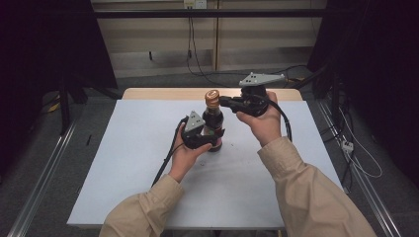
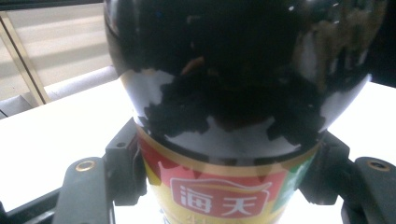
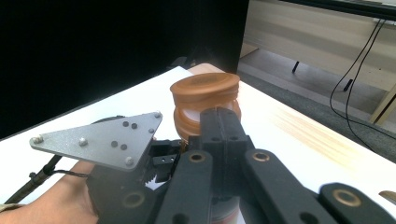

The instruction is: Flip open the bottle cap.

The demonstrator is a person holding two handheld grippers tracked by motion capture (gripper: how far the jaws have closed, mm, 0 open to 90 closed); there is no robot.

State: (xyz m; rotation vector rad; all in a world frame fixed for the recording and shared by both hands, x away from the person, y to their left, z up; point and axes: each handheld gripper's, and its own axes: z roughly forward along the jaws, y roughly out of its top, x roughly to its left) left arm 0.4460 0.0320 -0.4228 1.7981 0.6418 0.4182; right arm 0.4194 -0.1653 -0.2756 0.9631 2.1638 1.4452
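Note:
A dark sauce bottle (image 1: 213, 121) with a red and yellow label stands upright on the white table (image 1: 138, 168), near the middle. Its orange-brown cap (image 1: 212, 98) is on. My left gripper (image 1: 213, 140) is shut on the bottle's lower body, and in the left gripper view its pads (image 2: 125, 168) press the label on both sides of the bottle (image 2: 224, 70). My right gripper (image 1: 222, 101) is level with the cap, coming from the right. In the right gripper view its jaws (image 3: 219, 119) are shut together, tips at the collar just under the cap (image 3: 205, 91).
The white sheet covers a wooden tabletop whose far edge (image 1: 163, 93) shows bare. Cables (image 1: 197, 64) trail on the floor behind and to the right of the table. Dark curtains stand at both sides. The left gripper's grey plate (image 3: 102, 140) sits close below the right jaws.

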